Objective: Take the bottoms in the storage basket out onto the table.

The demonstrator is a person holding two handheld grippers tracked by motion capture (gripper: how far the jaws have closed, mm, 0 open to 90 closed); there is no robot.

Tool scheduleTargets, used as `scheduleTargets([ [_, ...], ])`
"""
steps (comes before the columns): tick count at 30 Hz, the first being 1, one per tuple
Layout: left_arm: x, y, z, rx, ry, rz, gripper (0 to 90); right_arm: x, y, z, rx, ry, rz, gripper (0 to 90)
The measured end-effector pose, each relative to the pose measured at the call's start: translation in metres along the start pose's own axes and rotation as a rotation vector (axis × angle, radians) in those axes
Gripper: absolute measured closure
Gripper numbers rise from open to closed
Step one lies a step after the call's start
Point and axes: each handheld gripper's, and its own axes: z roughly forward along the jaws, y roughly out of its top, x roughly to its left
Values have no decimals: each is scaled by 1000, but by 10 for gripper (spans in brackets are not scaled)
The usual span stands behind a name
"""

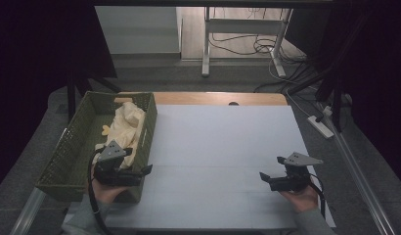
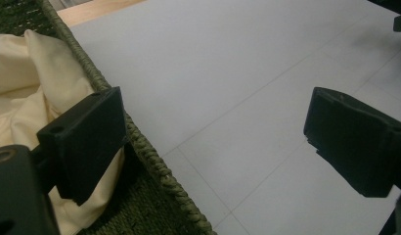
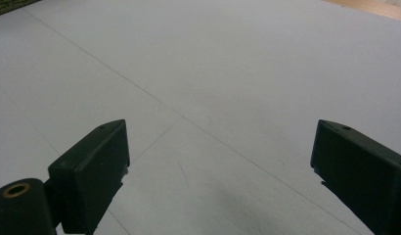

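Desk point(image 1: 223, 161): A pale grey sheet covered most of its top, with bare wood showing along the far edge. The middle and right of the sheet carried nothing.

Basket point(image 1: 74, 142): A green woven basket stood along the left edge of the desk, running from the far left corner toward the near left corner. Its right wall met the grey sheet.

Cloth point(image 1: 126, 125): A cream cloth lay bunched inside the basket, heaped against the right wall in the far half. In the left tool view the cloth point(image 2: 27, 73) sat just beyond the woven rim point(image 2: 154, 161).

Left tool point(image 1: 140, 171): It was held at the near right part of the basket, its jaws spread wide and astride the rim, one over the cloth side and one over the sheet. Nothing was gripped.

Right tool point(image 1: 269, 177): It hovered near the near right corner of the desk, jaws wide apart and empty, well apart from the basket.

Step in hand: Judged as the approach to the cloth, before any grasp.

Next move: The left tool would need to shift over the basket, descend onto a fold and close on it.
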Motion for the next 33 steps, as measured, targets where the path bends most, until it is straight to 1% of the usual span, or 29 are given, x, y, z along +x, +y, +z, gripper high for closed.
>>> scheduleTargets([
  [5, 4, -1, -1, -7, 0, -22, 82, 0, 0, 0, -2, 0, 0, 79],
  [8, 7, -1, -2, -21, 1, -30, 82, -1, 0, 2, -3, 3, -2, 82],
  [12, 7, -2, -4, -27, 3, -24, 82, -1, 1, 4, 4, 15, -1, 82],
  [19, 6, -3, -5, -27, 8, -27, 86, 0, 1, 4, 1, 27, 2, 83],
  [30, 9, 1, -7, -43, 18, -31, 88, 0, 2, 4, -5, 24, 8, 83],
  [32, 11, 2, -5, -41, 15, -35, 89, 2, 1, 3, 1, 22, 1, 83],
  [33, 12, 3, -4, -41, 11, -37, 89, 3, 1, 2, 2, 13, -9, 89],
])
